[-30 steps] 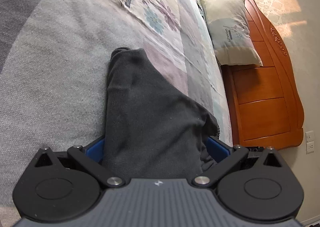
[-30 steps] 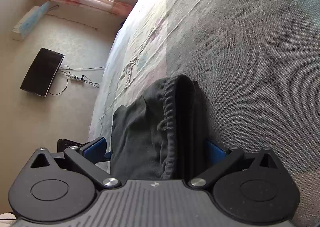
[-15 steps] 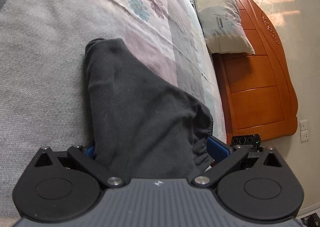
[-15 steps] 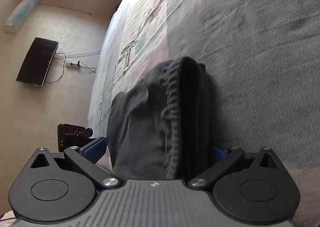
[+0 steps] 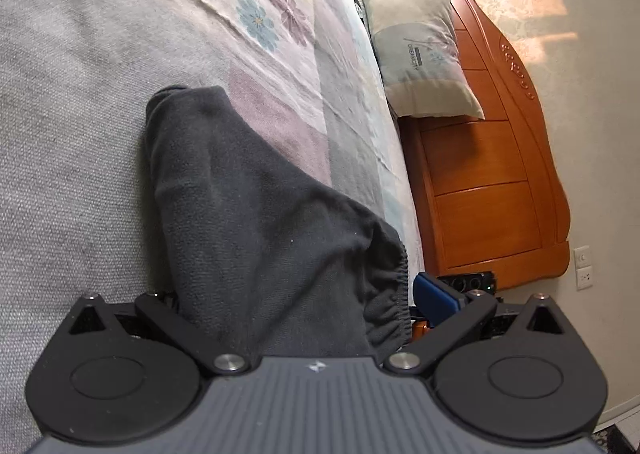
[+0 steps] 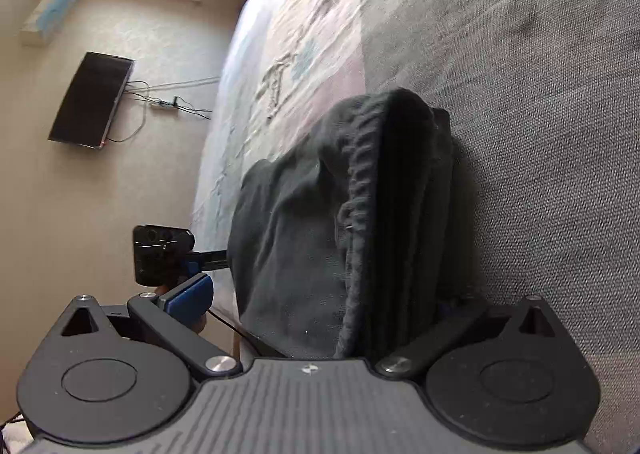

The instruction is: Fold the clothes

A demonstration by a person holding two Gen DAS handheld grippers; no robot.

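Two tools, left tool and right tool, jaws spread around bunched dark fleece garment, ribbed elastic hem, coarse woven bedspread

The dark garment covers the left tool's left finger, so its grip cannot be judged. In the right wrist view the cloth likewise hides the right tool's right finger. The pillow print is too small to read fully.

dark grey garment on a bed of grey, pink and pale-blue patches with flower prints; orange-brown wooden headboard; cream pillow; black hand-held gripper with blue pads.
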